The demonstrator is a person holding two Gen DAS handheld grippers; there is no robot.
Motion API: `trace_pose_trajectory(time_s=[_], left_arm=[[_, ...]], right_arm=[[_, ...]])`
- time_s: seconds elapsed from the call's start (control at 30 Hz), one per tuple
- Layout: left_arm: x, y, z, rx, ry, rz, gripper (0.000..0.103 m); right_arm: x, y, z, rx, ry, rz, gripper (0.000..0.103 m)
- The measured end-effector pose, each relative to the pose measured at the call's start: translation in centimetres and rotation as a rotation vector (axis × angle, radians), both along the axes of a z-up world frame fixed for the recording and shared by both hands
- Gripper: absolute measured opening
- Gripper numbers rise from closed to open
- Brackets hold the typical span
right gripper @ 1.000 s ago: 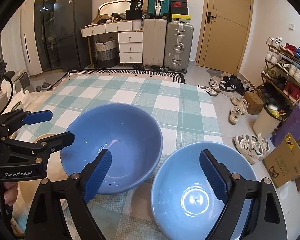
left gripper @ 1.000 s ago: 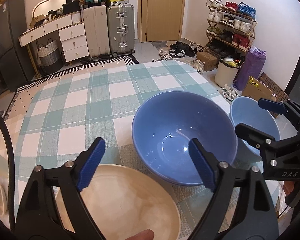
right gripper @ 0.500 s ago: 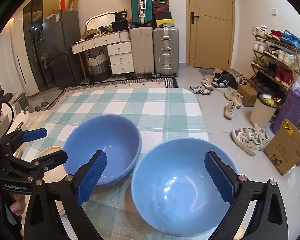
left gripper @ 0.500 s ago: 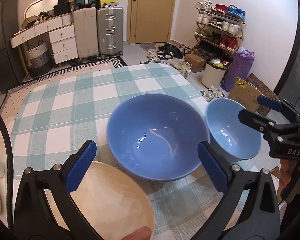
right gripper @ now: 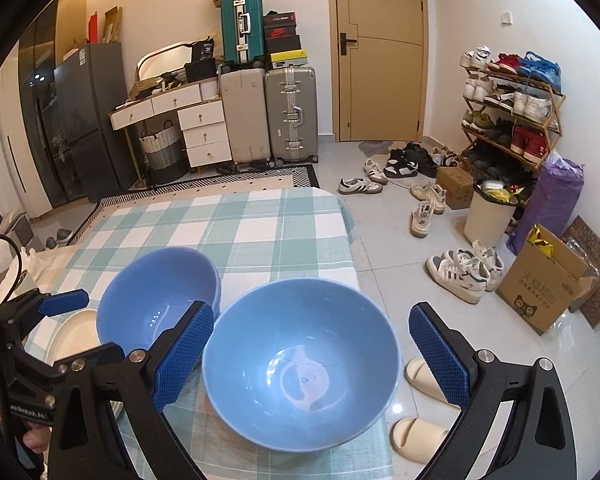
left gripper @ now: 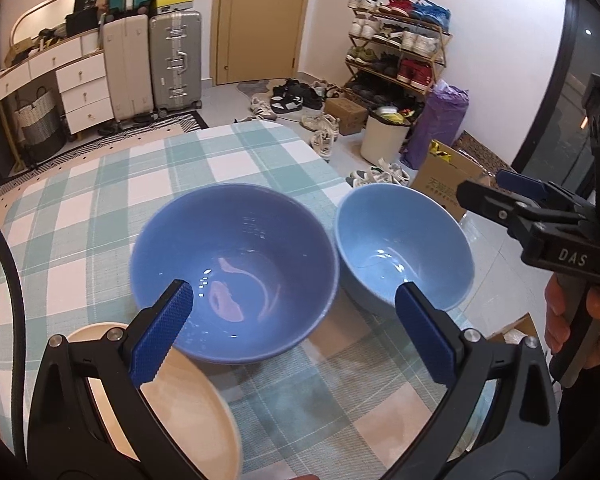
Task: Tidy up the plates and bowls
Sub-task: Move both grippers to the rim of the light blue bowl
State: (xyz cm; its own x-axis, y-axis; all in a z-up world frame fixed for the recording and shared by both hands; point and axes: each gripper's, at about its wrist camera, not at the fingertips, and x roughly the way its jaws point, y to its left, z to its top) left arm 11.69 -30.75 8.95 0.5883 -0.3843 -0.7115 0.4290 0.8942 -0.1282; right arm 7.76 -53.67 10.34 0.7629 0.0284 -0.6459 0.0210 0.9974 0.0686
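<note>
The left hand-held gripper (left gripper: pixel 292 328) hangs above the near edge of the surface (left gripper: pixel 112 184), which is covered in a green-and-white checked cloth. Its two blue-padded fingers (left gripper: pixel 162 330) are spread wide and grip nothing. Between and below them sits the darker blue bowl (left gripper: pixel 234 272), upright on the cloth; whether either pad touches its near rim cannot be told from this view. Under the left finger lies a cream plate (left gripper: pixel 188 412), its far edge tucked just beside the bowl's base.

The right hand-held gripper (right gripper: pixel 312 352) is likewise released, its fingers (right gripper: pixel 440 354) far apart and holding nothing. They straddle the lighter blue bowl (right gripper: pixel 300 372), which stands upright at the right-hand edge of the surface, close to the corner. The left pad of this gripper sits level with that bowl's rim, close beside it; contact cannot be confirmed. The right pad stands apart from the rim, over the floor.

The two bowls stand side by side, rims nearly touching, the darker one to the left. In the right wrist view the left gripper shows at the far left, above the cream plate. A person's hand (left gripper: pixel 572 328) grips the right gripper's handle.
</note>
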Motion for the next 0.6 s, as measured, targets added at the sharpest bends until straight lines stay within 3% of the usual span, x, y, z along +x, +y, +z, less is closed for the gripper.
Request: trace_pose_trajectory(time_s=[0.37,0.53,0.6], left_arm=[[-1.4,-4.2,-0.9,-0.020,0.056,-0.086,0.097],[-1.6,-5.6,-1.5,-0.042,0.097,-0.118,0.084],[-1.6,-6.0,-1.8,-0.043,0.112,-0.128,0.072]], right_arm=[[-0.9,-2.4,-0.7,-0.004,0.015,-0.030,0.100],[-1.0,-3.5,-1.0,-0.004,0.020,-0.045,0.100],[-1.1,-3.8,-1.3,0.007,0.028,-0.050,0.100]])
